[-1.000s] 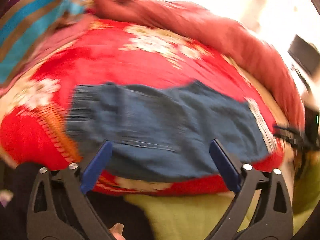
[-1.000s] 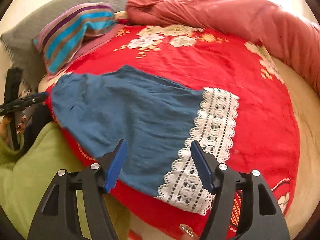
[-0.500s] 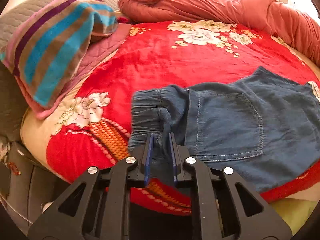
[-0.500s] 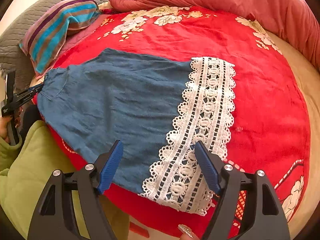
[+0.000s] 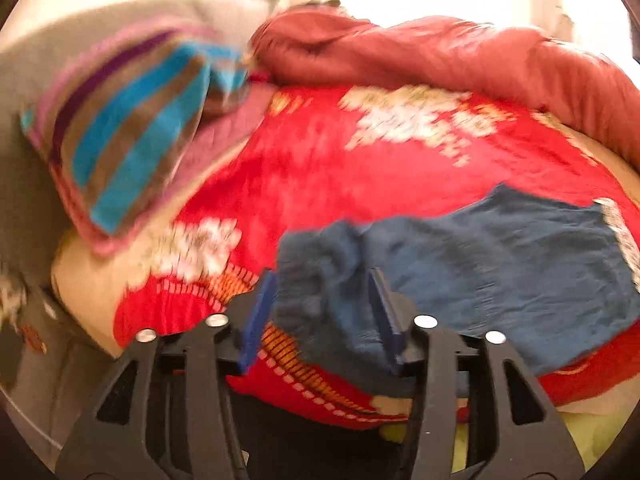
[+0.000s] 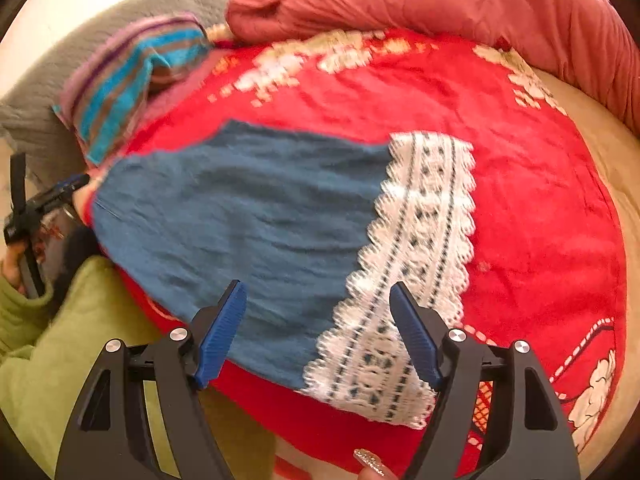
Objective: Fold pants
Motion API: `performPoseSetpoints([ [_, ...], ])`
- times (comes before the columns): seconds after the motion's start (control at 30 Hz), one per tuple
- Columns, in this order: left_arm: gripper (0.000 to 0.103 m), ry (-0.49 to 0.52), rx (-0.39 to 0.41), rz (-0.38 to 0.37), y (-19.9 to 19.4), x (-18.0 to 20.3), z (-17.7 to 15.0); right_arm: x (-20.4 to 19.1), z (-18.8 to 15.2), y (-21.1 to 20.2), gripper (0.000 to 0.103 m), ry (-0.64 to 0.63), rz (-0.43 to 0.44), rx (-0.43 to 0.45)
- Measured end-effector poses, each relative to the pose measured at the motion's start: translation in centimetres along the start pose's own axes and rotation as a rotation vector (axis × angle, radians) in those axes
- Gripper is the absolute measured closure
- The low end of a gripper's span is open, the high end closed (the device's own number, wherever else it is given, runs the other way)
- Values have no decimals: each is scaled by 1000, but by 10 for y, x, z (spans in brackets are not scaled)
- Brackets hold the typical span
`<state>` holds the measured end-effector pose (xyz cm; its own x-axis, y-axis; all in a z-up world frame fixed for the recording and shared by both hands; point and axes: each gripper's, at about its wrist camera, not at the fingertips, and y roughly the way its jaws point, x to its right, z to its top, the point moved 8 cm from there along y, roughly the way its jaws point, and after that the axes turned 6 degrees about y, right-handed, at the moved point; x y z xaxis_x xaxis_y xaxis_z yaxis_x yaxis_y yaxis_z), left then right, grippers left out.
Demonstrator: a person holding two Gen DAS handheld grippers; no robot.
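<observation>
Half a second ago the left gripper (image 5: pixel 320 316) was pinched tight on the gathered waistband; its blue fingers now stand apart on either side of that bunched cloth, clamping nothing. Both views are blurred by motion. Blue denim pants with a white lace hem (image 6: pixel 256 216) lie spread flat on the red floral blanket (image 6: pixel 540 200) that covers the bed, at the blanket's near edge, much as before. The waistband end (image 5: pixel 320 264) sits crumpled between the left gripper's fingers, and whether a pad touches it I cannot tell. The lace band (image 6: pixel 420 240) lies at the opposite end of the pants from the waistband. The right gripper (image 6: pixel 318 332) hangs wide open above the pants' near edge, beside where denim meets lace, holding nothing. Beyond the pants, at the blanket's far left, a striped pillow in turquoise, brown and purple (image 5: pixel 132 132) rests against a grey cushion (image 6: pixel 48 96). A rumpled rust-red quilt (image 5: pixel 460 64) is heaped along the blanket's far edge
</observation>
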<state>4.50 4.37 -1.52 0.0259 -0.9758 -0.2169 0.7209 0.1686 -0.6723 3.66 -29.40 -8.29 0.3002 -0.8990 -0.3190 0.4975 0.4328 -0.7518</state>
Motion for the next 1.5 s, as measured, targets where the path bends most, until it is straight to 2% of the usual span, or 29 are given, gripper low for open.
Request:
performPoseSetpoints([
  [0.03,50,17,16,-39,-5,12,7,-5,2,-1,30,-10,15,4],
  [0.17,43,117,14,-233,-7,76,27,-25,1,2,30,-65,49,-14],
  [0.23,42,162,-33,-341,2,112,24,-30,-3,7,30,-79,56,-33],
  [0.3,42,207,-90,-400,17,139,14,-30,-10,13,30,-85,41,-63],
  [0.37,39,250,-145,-392,34,152,-3,-23,-20,22,30,-95,-9,-107],
  [0.4,39,263,-197,-395,46,156,-17,-17,-27,28,30,-98,-41,-134],
  [0.47,38,272,-255,-374,60,155,-35,-16,-33,32,30,-107,-47,-129],
  [0.57,37,291,-229,-365,57,155,-42,-20,-35,33,30,-128,-69,-116],
  [0.67,37,273,-222,-375,54,152,-41,-20,-29,27,25,-111,-33,-107],
  [0.77,37,240,-159,-362,41,145,-29,-13,-9,8,25,-75,-7,-22],
  [0.87,37,209,-59,-363,19,136,2,4,16,-5,25,-8,-28,52],
  [0.93,37,209,-43,-367,15,138,17,21,32,-9,25,51,-37,83],
  [1.03,37,209,-56,-370,26,140,37,51,55,-6,25,127,-76,108],
  [1.17,37,197,-79,-391,49,143,62,90,78,6,26,215,-76,104],
  [1.33,37,207,-119,-398,85,154,83,116,95,32,45,254,-60,70],
  [1.5,37,109,-213,-451,136,165,86,121,96,62,48,255,-37,10],
])
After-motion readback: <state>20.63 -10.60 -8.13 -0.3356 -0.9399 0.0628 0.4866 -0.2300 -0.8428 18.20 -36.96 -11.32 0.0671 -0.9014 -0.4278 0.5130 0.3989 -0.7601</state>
